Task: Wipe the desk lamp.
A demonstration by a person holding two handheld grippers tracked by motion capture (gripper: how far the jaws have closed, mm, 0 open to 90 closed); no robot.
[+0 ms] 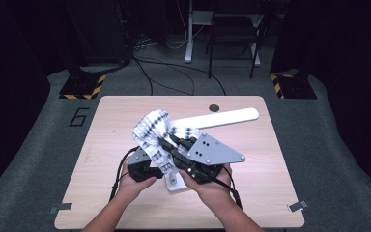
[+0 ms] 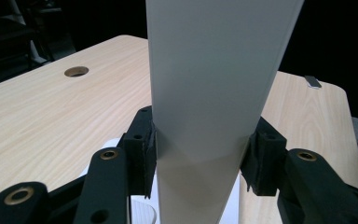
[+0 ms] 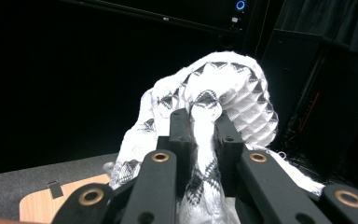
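Black jaws of the left gripper point(image 2: 198, 163) clamp both edges of a white flat arm point(image 2: 214, 84), whose long axis runs straight ahead from that gripper and out over the counter point(image 1: 251, 159). Just beside it, the right gripper point(image 3: 204, 135) is closed on a bunched black-and-white patterned cloth point(image 3: 223, 88), which drapes over the arm directly above both grippers; judging by this, the coming move turns on sliding the cloth along that axis.
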